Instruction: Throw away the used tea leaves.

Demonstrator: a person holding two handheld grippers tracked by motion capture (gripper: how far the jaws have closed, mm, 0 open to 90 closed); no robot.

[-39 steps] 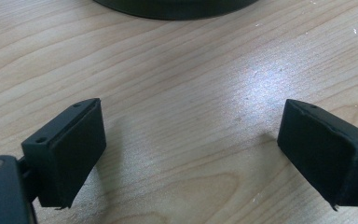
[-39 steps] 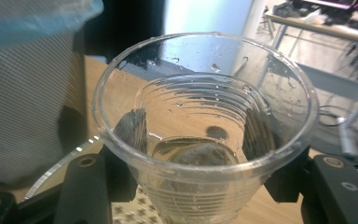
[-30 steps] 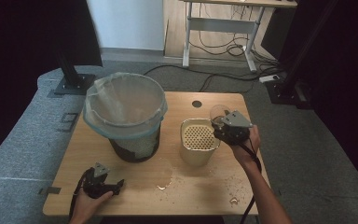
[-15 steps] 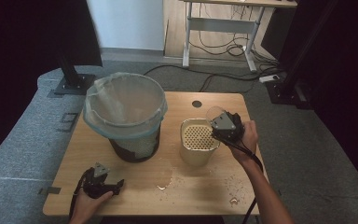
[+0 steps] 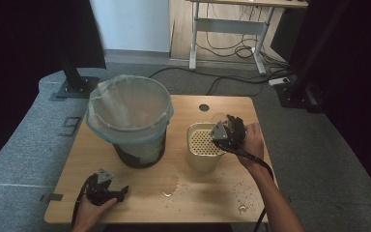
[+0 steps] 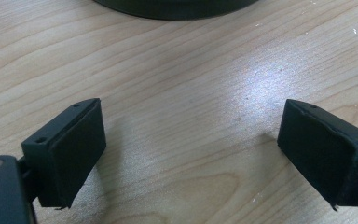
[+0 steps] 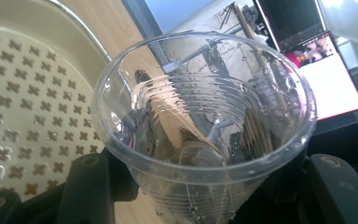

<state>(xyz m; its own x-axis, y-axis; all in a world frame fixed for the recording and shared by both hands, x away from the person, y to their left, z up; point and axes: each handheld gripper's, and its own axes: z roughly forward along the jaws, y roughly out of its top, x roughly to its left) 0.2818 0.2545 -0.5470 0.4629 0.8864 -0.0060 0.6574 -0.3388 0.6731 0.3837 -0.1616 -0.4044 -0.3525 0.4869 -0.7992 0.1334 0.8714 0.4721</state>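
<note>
My right gripper (image 5: pixel 223 125) is shut on a clear plastic cup (image 5: pixel 218 118), held tilted over the right rim of a cream container with a perforated insert (image 5: pixel 203 144). In the right gripper view the wet cup (image 7: pixel 205 126) sits between the two black jaws with its mouth toward the camera, and the perforated insert (image 7: pixel 23 98) lies to the left. My left gripper (image 5: pixel 121 192) rests on the table at the front left. Its jaws stand wide apart over bare wood (image 6: pixel 191 154) with nothing between them.
A black bin lined with a clear bag (image 5: pixel 129 118) stands at the table's back left. A small puddle (image 5: pixel 168 180) lies in front of it, and crumbs and droplets (image 5: pixel 241 195) are scattered at the front right. The wooden table (image 5: pixel 212 104) has a round hole (image 5: pixel 204 108) near the back.
My right gripper has carried the cup a little to the left and down, closer over the cream container. The left gripper has stayed where it was.
</note>
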